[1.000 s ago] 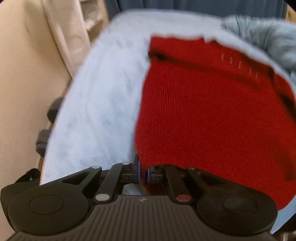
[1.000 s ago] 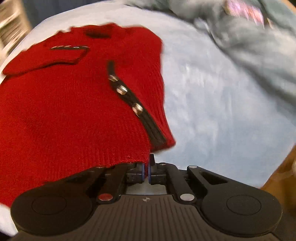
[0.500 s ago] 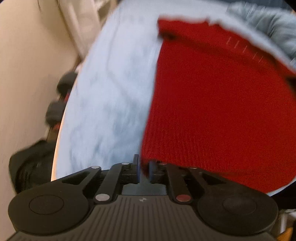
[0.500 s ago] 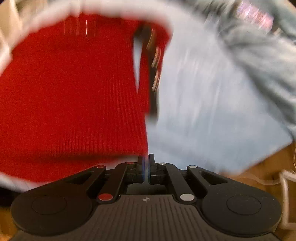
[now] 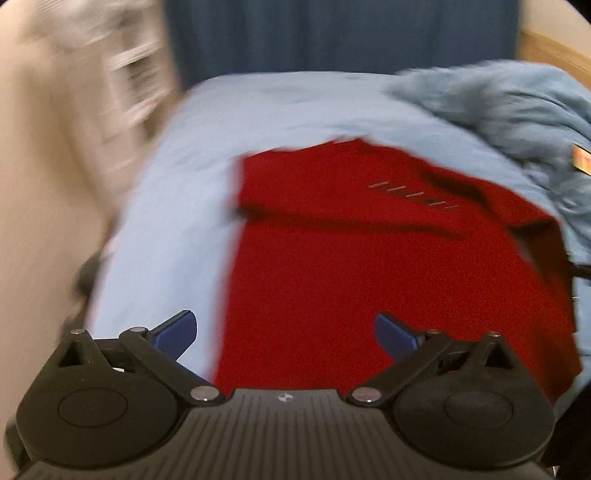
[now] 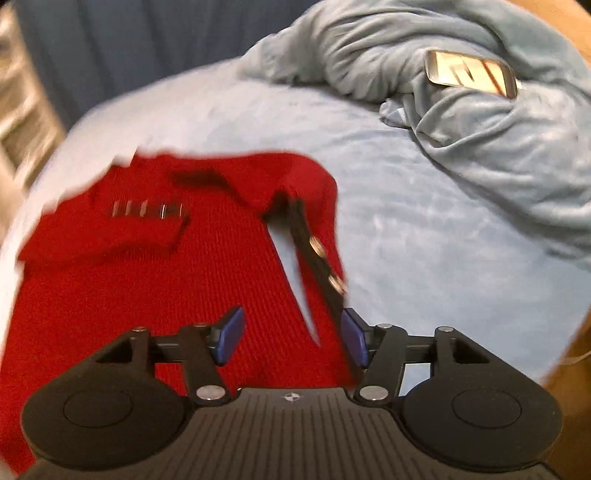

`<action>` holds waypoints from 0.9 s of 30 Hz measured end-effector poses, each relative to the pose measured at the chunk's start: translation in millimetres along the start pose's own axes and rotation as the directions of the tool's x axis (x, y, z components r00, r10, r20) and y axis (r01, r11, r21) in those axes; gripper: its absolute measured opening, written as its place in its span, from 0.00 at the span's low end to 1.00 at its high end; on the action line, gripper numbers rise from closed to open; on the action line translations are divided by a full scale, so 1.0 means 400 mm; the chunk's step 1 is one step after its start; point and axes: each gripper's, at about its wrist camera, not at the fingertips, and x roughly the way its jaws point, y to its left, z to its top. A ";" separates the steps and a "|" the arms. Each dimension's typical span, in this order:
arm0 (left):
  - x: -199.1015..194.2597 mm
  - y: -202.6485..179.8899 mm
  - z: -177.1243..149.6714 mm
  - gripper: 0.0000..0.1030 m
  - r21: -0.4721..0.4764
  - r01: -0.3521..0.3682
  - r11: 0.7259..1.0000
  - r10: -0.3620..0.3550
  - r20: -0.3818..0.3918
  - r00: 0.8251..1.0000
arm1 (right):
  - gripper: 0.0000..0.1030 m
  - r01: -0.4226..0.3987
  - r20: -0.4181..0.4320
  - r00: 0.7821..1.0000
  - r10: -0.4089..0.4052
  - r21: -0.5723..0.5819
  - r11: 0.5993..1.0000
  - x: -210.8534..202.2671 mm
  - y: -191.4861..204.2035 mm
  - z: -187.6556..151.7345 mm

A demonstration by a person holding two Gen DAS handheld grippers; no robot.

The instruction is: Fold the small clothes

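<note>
A small red knit cardigan (image 5: 369,280) lies spread on the light blue bed sheet (image 5: 170,229). Its folded sleeve (image 6: 107,236) lies across the top, and a dark button band (image 6: 317,266) with metal buttons runs down its right edge. My left gripper (image 5: 286,334) is open and empty above the cardigan's near left hem. My right gripper (image 6: 291,336) is open and empty above the near right hem, next to the button band. The cardigan also shows in the right wrist view (image 6: 147,295).
A rumpled grey-blue blanket (image 6: 461,110) is heaped at the back right of the bed, with a phone-like object (image 6: 471,74) on it. A dark blue curtain (image 5: 332,33) hangs behind. Pale shelving (image 5: 122,66) stands at the left. A wooden edge (image 6: 569,373) shows at the right.
Both grippers were shut on the cardigan's near hem and pulled it toward me. Now both have opened, let the hem go and lifted; the cardigan lies flat.
</note>
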 end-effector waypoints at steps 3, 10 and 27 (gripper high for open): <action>0.151 -0.132 0.104 1.00 0.136 0.042 0.990 -0.042 -0.005 0.999 | 0.59 -0.017 0.015 1.000 0.015 0.124 0.992 0.106 0.005 0.017; 0.584 -0.373 0.209 1.00 0.424 0.051 0.904 0.009 -0.137 0.990 | 0.59 -0.045 0.082 0.996 0.033 0.147 0.988 0.242 -0.030 -0.001; 0.455 0.574 0.393 0.30 -0.389 -0.680 0.621 0.703 -0.106 0.703 | 0.59 -0.060 0.101 0.994 0.041 0.197 0.978 0.281 -0.049 0.026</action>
